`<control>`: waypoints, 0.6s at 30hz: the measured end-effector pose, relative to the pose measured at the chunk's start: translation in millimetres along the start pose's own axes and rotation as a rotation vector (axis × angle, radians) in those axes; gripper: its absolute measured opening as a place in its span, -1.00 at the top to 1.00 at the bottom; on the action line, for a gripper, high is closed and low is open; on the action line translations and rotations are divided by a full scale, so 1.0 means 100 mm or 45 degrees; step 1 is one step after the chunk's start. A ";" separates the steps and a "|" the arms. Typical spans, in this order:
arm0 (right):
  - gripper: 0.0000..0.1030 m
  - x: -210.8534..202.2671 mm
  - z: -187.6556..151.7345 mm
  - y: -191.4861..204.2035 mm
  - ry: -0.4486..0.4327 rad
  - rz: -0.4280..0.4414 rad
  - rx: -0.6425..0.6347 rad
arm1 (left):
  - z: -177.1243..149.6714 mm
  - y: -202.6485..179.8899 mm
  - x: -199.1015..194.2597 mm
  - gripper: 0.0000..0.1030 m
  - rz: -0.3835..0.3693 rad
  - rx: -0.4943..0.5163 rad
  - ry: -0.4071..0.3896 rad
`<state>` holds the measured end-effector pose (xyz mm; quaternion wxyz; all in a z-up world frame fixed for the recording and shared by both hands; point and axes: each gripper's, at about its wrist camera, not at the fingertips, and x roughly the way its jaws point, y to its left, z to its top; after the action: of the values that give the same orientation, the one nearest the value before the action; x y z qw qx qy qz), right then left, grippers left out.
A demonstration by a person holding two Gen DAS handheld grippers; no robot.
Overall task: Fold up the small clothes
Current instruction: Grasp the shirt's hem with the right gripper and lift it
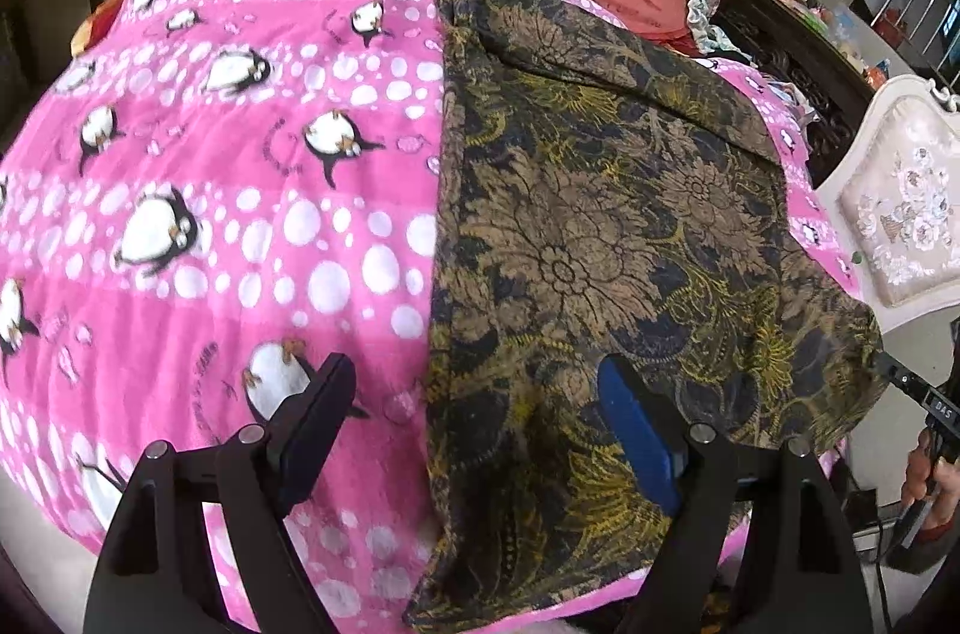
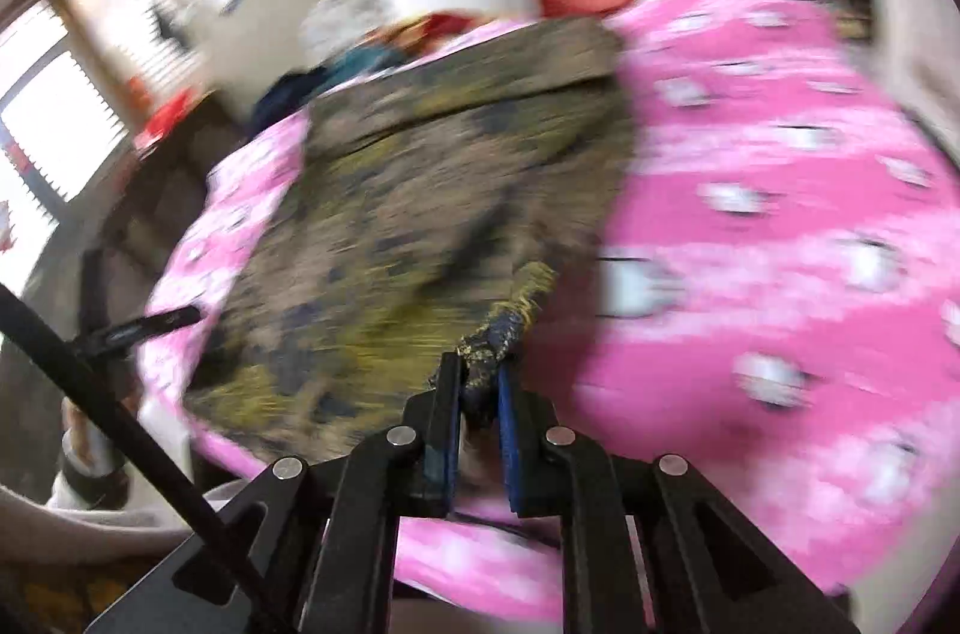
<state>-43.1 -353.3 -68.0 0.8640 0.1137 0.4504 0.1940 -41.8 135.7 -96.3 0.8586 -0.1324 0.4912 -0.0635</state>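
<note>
A bed fills both views, covered by a pink penguin-print blanket with white dots, and a heap of pillows and clothes lies at its far end, beyond the grippers. A white upholstered chair stands off to the right of the left gripper. Spread flat on the blanket is a dark floral garment in brown, navy and yellow. The left gripper hangs over the garment's near edge with its jaws spread wide; the left finger is above bare blanket, the blue-padded right finger above the cloth, and nothing is gripped between them. The right gripper is clenched on the garment's near corner, a bunched tip of the fabric standing up between its blue pads. That view is smeared by motion. The rest of the garment stretches ahead and to the left of the right gripper.
</note>
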 end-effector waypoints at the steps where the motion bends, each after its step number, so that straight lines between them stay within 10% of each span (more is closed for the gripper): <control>1: 0.78 -0.12 -0.05 -0.20 -0.008 -0.035 0.062 | -0.02 0.01 0.01 -0.60 -0.008 -0.009 0.010; 8: 0.72 -0.07 -0.43 -0.84 0.060 -0.049 0.329 | -0.14 0.04 0.06 -0.60 -0.035 -0.034 0.056; 12: -0.44 -0.10 -0.38 -0.91 0.021 0.036 0.406 | -0.18 0.02 0.02 -0.67 -0.094 -0.061 0.069; 18: -0.49 -0.19 -0.31 -0.95 -0.038 0.010 0.376 | -0.33 -0.07 0.08 -0.75 -0.187 -0.073 0.106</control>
<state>-56.3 -445.9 -107.3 0.8438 0.2440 0.4606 0.1273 -66.2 121.4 -117.3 0.8262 -0.1900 0.5172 -0.1176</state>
